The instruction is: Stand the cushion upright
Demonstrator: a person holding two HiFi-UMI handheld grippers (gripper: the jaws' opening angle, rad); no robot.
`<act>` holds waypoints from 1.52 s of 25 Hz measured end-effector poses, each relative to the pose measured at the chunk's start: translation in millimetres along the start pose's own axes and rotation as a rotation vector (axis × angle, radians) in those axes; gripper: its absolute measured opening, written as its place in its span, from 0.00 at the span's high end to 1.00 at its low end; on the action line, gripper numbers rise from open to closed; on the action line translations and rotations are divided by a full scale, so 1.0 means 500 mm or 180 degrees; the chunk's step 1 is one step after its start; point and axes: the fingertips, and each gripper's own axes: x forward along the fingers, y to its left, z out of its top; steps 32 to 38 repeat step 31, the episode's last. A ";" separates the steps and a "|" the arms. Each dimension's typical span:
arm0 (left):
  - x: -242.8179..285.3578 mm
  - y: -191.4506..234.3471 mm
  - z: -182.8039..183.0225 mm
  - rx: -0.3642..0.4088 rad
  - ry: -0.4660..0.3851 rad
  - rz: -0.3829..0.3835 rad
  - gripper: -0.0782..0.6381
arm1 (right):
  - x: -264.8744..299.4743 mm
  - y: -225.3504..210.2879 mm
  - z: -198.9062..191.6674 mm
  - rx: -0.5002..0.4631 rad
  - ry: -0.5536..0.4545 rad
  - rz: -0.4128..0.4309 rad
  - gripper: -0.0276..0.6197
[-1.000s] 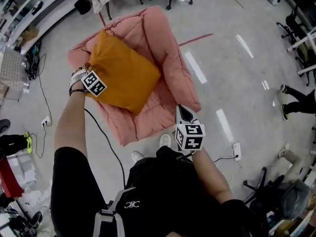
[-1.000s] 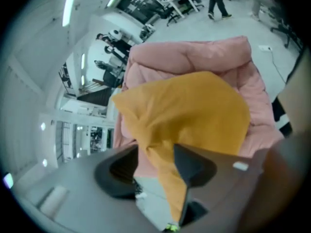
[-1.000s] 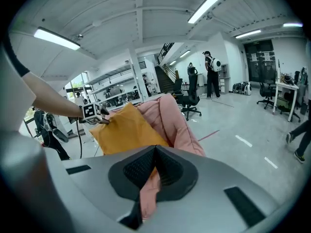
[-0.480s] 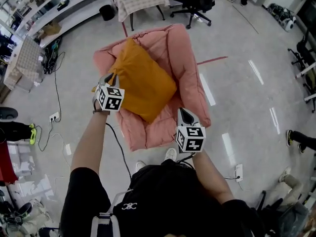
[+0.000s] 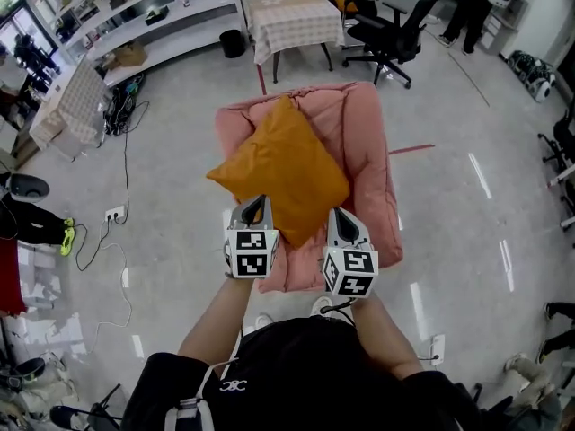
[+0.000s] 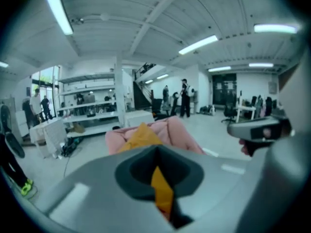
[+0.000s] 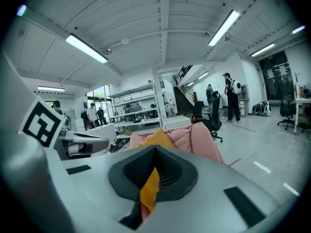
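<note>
An orange cushion (image 5: 280, 173) lies tipped up on the pink floor chair (image 5: 364, 142), one corner pointing at the chair's back. Both grippers hover side by side at its near edge, apart from it. My left gripper (image 5: 254, 206) has just been closing and its jaws stand together with nothing between them. In the left gripper view, the orange in its slit (image 6: 156, 154) is the cushion (image 6: 141, 134) beyond. My right gripper (image 5: 343, 218) also looks shut and empty. The cushion (image 7: 158, 137) and pink chair (image 7: 204, 137) show past its jaws.
A table with a checked cloth (image 5: 295, 14) and black office chairs (image 5: 386, 25) stand behind the pink chair. Shelving (image 5: 153, 16) runs along the back left. Cables (image 5: 117, 214) trail on the floor at the left, and a power strip (image 5: 437, 348) lies at the right. People stand further off.
My left gripper left the cushion's left corner, swung back to the near side beside the right one and rolled over. Both grippers rose. The cushion now sits more centred against the chair back.
</note>
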 end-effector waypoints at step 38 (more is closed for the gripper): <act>-0.131 -0.021 0.010 0.0211 -0.0412 -0.0319 0.89 | 0.015 0.191 0.032 -0.0173 -0.0276 0.0229 0.97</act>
